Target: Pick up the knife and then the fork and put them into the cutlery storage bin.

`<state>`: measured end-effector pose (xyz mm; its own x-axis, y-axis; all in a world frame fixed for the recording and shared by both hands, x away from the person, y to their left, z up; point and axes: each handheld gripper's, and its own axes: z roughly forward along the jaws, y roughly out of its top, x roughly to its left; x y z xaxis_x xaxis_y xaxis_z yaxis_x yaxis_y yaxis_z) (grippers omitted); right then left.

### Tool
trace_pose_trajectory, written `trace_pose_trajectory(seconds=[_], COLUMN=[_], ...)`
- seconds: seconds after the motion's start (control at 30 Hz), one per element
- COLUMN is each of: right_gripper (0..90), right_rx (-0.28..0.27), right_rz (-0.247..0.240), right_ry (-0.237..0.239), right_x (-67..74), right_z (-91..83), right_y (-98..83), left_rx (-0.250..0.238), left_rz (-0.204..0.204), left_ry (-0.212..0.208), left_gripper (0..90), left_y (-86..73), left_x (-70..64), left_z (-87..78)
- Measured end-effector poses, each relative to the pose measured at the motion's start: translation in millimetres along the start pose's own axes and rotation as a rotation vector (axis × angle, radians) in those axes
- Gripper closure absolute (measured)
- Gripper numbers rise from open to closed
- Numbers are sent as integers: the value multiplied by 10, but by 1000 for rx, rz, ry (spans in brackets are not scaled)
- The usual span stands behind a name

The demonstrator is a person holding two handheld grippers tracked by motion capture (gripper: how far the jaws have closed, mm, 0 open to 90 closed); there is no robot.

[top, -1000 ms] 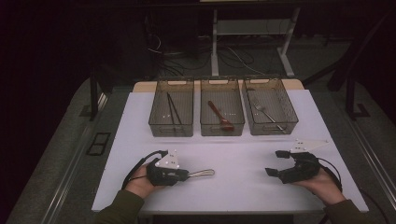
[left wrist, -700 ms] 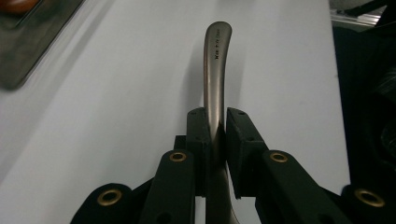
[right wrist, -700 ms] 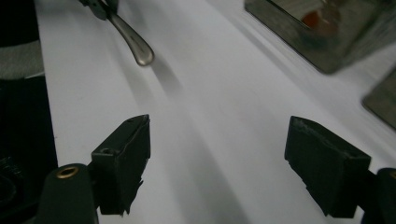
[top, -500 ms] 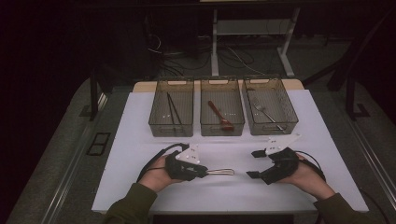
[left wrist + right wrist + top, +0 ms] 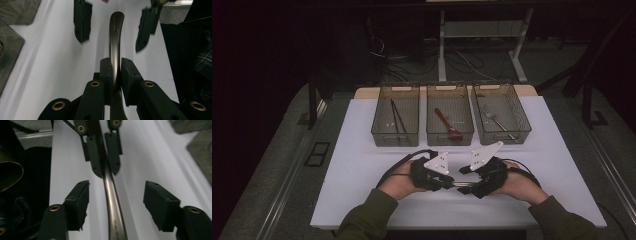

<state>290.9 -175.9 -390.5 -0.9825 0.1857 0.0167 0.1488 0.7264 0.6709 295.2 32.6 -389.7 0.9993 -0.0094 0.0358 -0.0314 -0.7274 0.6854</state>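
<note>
Across the white tabletop [image 5: 362,165] the biggest things are three clear bins in a row at the far side: the left bin [image 5: 395,116] with dark chopsticks [image 5: 396,119], the middle bin [image 5: 450,115] with a reddish-brown spoon [image 5: 448,125], and the right bin [image 5: 501,114] with a metal fork [image 5: 495,119]. Near the front edge the person's two hands meet at the middle, well apart from the bins. The left gripper [image 5: 451,183] has its fingers clenched on the metal utensil handle [image 5: 115,42], which sticks out forward from between the pads in the left gripper view, curving over the white surface. Facing it is the right gripper [image 5: 462,186], whose fingers stand released on either side of the handle's free end; they have just been closing, with the handle between them, yet a clear gap shows on both sides in the right gripper view. The handle's bowl or tines are hidden, so I cannot tell which utensil it is.
</note>
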Motion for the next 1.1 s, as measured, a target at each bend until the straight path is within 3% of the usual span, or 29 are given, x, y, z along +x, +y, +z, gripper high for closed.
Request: trace_pose_trajectory(seconds=[0.03,0.2,0.27,0.43,0.6,0.7,0.97,1.1], right_gripper=[410,543,586,669,758,765,771,772], right_rx=[9,60,73,97,122,123,115,107], right_rz=[-24,-38,-56,-82,-89,-108,-90,-67], right_ry=[7,39,34,22,40,40,35,18], right_x=[-9,20,41,80,107,117,132,119], right_z=[31,131,158,211,237,250,342,335], right_y=[6,17,23,30,34,31,4,-8], left_rx=[0,-3,-2,14,15,21,54,12], left_rz=[-1,-11,11,17,25,27,31,-2], left_ry=[-3,-12,-11,-14,-19,-24,-26,-3], left_gripper=[790,790,790,790,790,790,788,770], left_y=[-1,-6,4,28,43,42,12,-16], left_x=[-3,-19,-16,-52,-66,-71,-59,-33], left_z=[3,1,7,34,53,59,81,43])
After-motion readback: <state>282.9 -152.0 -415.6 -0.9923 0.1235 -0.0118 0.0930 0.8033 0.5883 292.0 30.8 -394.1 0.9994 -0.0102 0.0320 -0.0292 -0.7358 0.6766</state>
